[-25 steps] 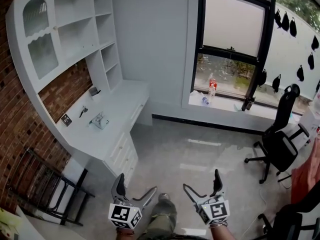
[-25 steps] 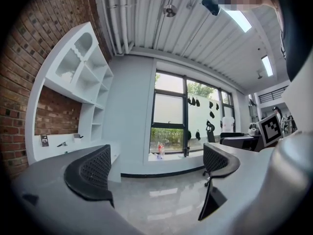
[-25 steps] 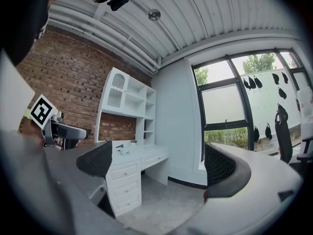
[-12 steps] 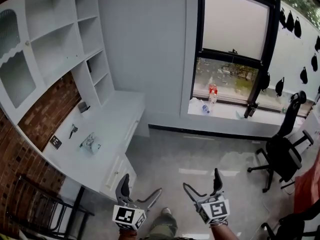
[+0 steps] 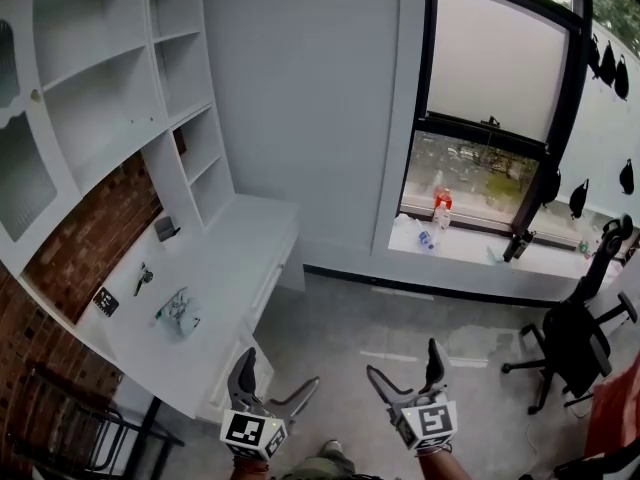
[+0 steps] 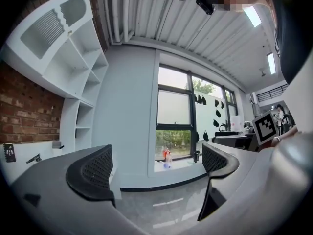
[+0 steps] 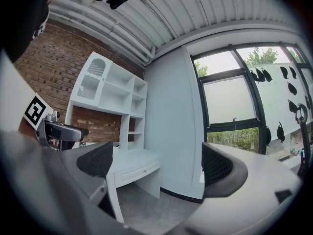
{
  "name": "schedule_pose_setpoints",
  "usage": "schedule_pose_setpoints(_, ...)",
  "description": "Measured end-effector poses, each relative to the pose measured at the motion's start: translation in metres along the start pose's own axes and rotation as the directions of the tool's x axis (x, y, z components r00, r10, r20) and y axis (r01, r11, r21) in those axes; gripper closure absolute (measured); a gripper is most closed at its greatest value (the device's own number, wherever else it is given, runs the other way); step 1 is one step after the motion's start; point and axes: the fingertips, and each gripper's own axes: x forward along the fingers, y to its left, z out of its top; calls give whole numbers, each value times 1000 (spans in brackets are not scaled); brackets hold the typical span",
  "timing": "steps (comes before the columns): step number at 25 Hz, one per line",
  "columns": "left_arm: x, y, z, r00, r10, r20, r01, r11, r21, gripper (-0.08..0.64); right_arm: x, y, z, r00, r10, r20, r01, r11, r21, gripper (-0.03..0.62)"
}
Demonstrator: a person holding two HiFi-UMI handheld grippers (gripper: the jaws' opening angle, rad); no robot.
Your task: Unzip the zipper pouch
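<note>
Zipper pouch [image 5: 178, 313] lies on the far-left bench [image 5: 240, 253], clear only in your head view; your left gripper [image 5: 278, 368] and right gripper [image 5: 402, 360] hold jaws spread, empty.

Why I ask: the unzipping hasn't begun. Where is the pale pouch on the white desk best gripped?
The pale translucent pouch lies low on the white desk, so probably come from above and pinch one end edge with the open left gripper; which end has the pull is too small to tell.
</note>
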Motion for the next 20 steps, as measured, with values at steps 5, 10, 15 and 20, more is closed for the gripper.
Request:
schedule_pose_setpoints(5,19,25,-9,1000,22,-11,-23,999,-27,8,36,-2,0,1000,11,2,-11,1000,15,29)
schedule_pose_setpoints(10,27,42,-12,998,58,-13,-58,998,-23,8,62,-7,-4,1000,7,1,-7,999,34,29)
schedule_pose_setpoints(15,38,66,-8,992,122,-9,-122,993,6,9,100,-17,0,1000,5,24,-6,999,39,29)
schedule_pose_setpoints(20,62,100,-10,981,193,-16,-193,981,-4,8,152,-22,-5,997,51,50,-52,999,15,29)
